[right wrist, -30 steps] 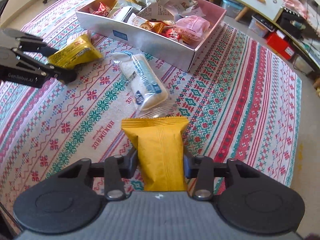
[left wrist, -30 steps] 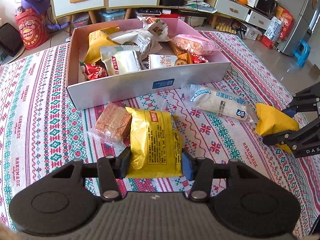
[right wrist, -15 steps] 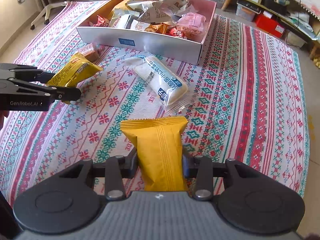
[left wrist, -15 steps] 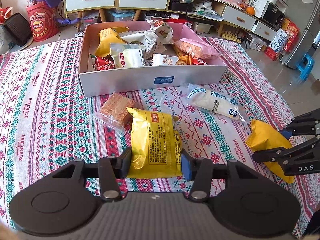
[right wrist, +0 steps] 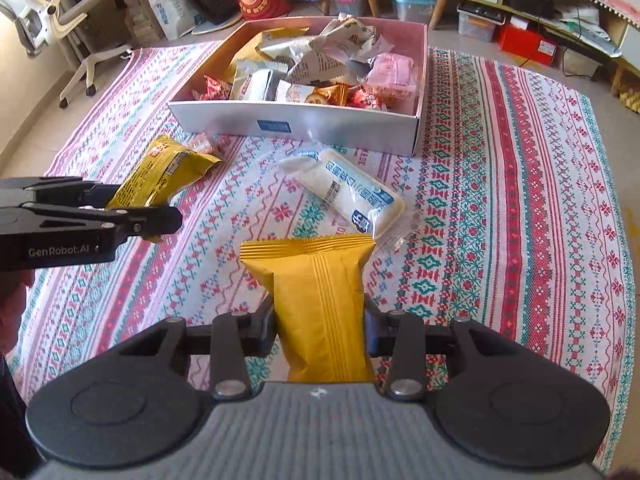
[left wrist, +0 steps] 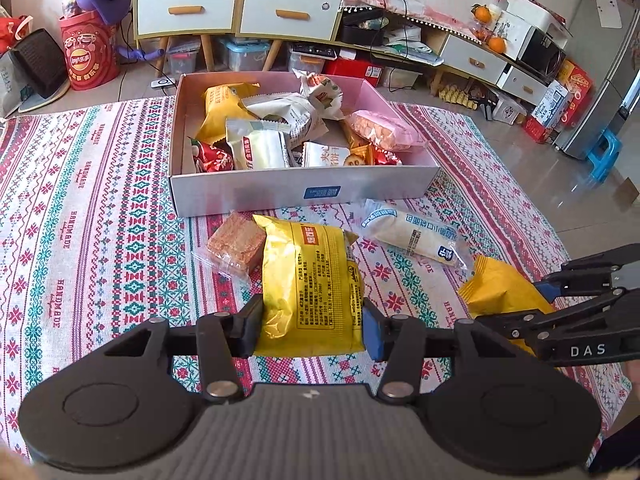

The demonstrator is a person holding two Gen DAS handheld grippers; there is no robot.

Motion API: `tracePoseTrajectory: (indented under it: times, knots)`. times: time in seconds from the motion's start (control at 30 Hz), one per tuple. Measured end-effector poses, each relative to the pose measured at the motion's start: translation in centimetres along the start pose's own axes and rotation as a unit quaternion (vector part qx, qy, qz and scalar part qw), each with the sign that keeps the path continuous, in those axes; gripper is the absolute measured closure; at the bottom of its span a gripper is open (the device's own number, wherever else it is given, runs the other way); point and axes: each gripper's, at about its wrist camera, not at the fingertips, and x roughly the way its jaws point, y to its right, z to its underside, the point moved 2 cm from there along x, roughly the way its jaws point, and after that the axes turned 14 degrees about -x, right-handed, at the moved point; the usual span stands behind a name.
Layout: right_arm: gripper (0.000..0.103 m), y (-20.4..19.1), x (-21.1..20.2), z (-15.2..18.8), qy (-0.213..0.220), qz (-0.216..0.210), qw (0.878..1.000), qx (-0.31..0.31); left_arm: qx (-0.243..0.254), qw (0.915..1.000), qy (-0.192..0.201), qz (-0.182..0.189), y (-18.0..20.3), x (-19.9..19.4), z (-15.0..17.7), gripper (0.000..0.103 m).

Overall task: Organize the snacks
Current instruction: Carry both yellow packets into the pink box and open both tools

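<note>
Both packets now hang higher; left gripper (left wrist: pixel 312 326) clamps printed yellow packet (left wrist: pixel 310 284); right gripper (right wrist: pixel 320 330) clamps plain yellow packet (right wrist: pixel 320 304); clear near wall of box (left wrist: pixel 304 190), upper centre, before releasing.

A living room in a home, seen from the floor.

A woven patterned rug (left wrist: pixel 100 208) covers the tiled floor. Behind it stand low cabinets with white drawers (left wrist: pixel 186 10), plastic storage boxes (left wrist: pixel 244 54) under them, a microwave (left wrist: pixel 540 54), oranges (left wrist: pixel 496 44), a grey fridge (left wrist: pixel 600 80) and a small blue stool (left wrist: pixel 604 154). An office chair (right wrist: pixel 76 28) stands near the wall.
</note>
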Motion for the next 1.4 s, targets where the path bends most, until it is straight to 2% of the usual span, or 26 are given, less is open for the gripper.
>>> tracePoseTrajectory:
  times: [0.2, 0.53, 0.87, 1.03, 1.4]
  knots:
    - [0.066, 0.2, -0.1, -2.3, 0.009, 0.011, 1.0, 0.022, -0.005, 0.9999, 0.013, 0.004, -0.1, -0.5, -1.7, 0.047]
    - [0.066, 1.7, 0.7, -7.1, 0.026, 0.014, 0.997, 0.07, -0.012, 0.9995, 0.029, -0.012, -0.8, 0.3, -4.7, 0.047]
    - [0.066, 3.5, 2.1, -11.7, 0.046, 0.053, 0.993, 0.095, -0.026, 0.9986, 0.042, -0.019, -1.0, 2.2, -7.8, 0.047]
    - [0.066, 4.5, 3.1, -13.4, 0.057, 0.077, 0.99, 0.1, -0.036, 0.998, 0.044, -0.028, -1.5, 3.2, -9.1, 0.047]
    - [0.066, 5.6, 5.1, -15.8, 0.077, 0.085, 0.985, 0.132, -0.028, 0.9973, 0.042, -0.054, -1.1, 5.3, -10.9, 0.047]
